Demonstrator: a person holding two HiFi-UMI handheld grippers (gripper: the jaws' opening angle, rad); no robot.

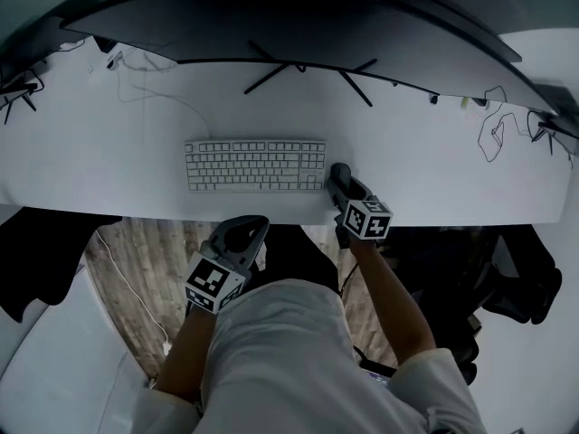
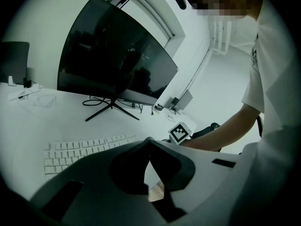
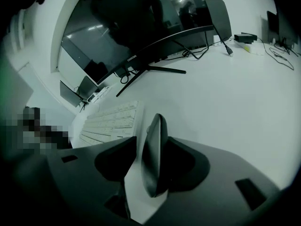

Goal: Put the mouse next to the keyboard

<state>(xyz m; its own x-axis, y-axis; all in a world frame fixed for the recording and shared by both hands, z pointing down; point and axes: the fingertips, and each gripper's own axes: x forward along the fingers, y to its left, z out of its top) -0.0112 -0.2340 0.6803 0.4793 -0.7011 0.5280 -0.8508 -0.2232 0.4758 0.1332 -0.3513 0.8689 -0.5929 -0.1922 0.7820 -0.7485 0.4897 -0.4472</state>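
One flat matte white desk (image 1: 434, 170), then the curved glossy black monitor (image 1: 298, 25), its ends cut off in head view. Slim white keyboard (image 1: 255, 165). Your left gripper (image 2: 149, 140) sits off the desk edge, jaws pressed together, empty. Your right gripper (image 3: 151, 142) is spread around the smooth dark mouse (image 3: 153, 164), just right of the keyboard, touching one jaw only. The mouse is mostly hidden in head view.
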